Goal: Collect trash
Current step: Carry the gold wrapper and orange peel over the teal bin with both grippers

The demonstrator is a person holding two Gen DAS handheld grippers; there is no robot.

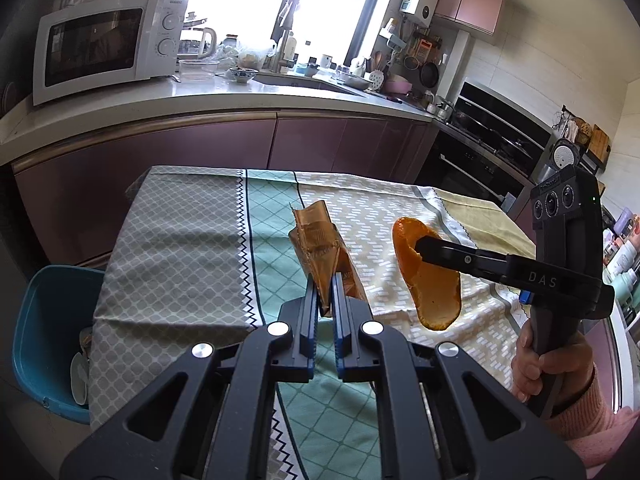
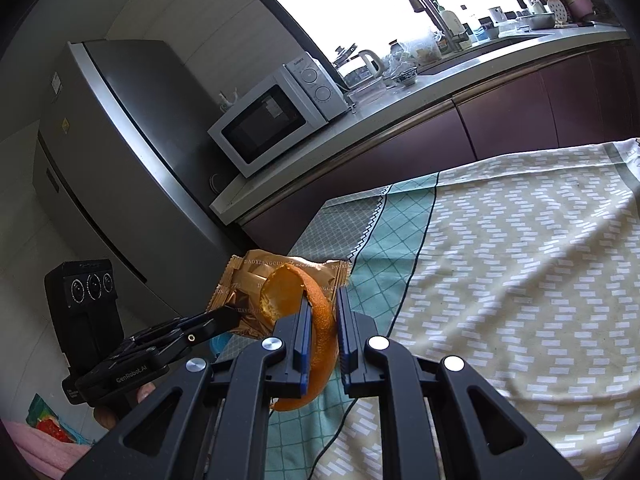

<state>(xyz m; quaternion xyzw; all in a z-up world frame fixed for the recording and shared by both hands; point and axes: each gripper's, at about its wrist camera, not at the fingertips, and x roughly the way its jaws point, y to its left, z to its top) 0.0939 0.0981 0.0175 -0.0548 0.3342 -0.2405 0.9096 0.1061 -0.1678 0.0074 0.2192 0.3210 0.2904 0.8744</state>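
Observation:
A golden-brown snack wrapper [image 1: 316, 244] sticks up from my left gripper [image 1: 325, 286], which is shut on its lower edge, above the patterned tablecloth [image 1: 180, 240]. To its right, my right gripper [image 1: 419, 250] is shut on a curled orange peel [image 1: 434, 292] that hangs over the table. In the right wrist view the orange peel [image 2: 322, 320] sits pinched between the blue pads of my right gripper [image 2: 323, 304]. Just behind it the wrapper [image 2: 244, 292] is held by my left gripper [image 2: 230, 316]. Both pieces are off the tablecloth [image 2: 520, 260].
A blue bin [image 1: 44, 340] holding some white scraps stands on the floor by the table's left edge. Behind the table runs a counter [image 1: 200, 100] with a microwave [image 1: 108, 48] and a sink. A grey fridge [image 2: 112, 152] stands at the left. A hand [image 1: 548, 364] grips the right handle.

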